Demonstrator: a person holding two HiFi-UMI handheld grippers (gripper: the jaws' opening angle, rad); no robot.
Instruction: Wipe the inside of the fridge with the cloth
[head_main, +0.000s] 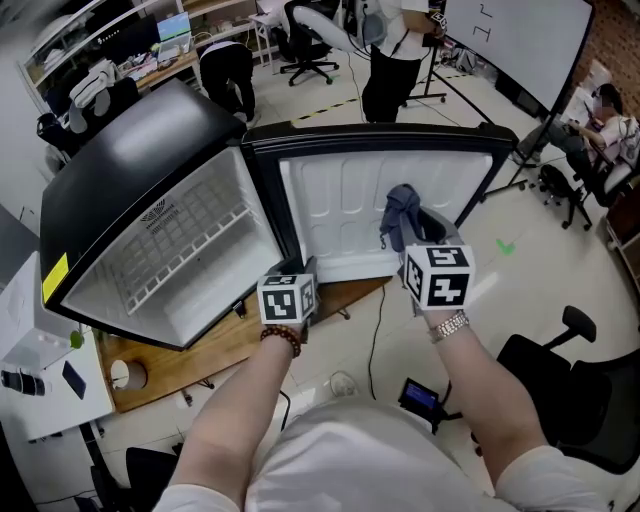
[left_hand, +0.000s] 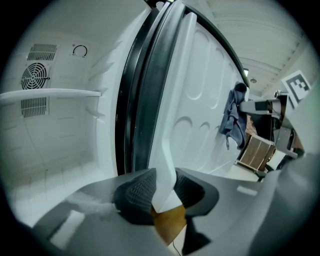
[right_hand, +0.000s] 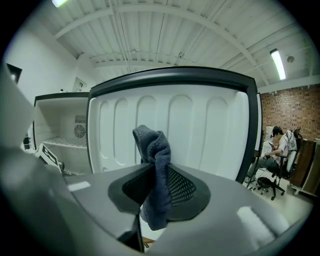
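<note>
Office floor behind; fridge (head_main: 150, 240) is seen open on a wooden board (head_main: 220, 350). Cloth (right_hand: 156, 165) is pinched upright in right gripper (right_hand: 157, 187); door (right_hand: 200, 130) is faced dead ahead, cavity (right_hand: 60, 125) off to its left. Door's lower edge is clamped by left gripper (left_hand: 162, 192).

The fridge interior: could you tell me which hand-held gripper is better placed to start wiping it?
Right: the right hand-held gripper is shut on the cloth, close to the door liner, while the left hand-held gripper clamps the door edge.
</note>
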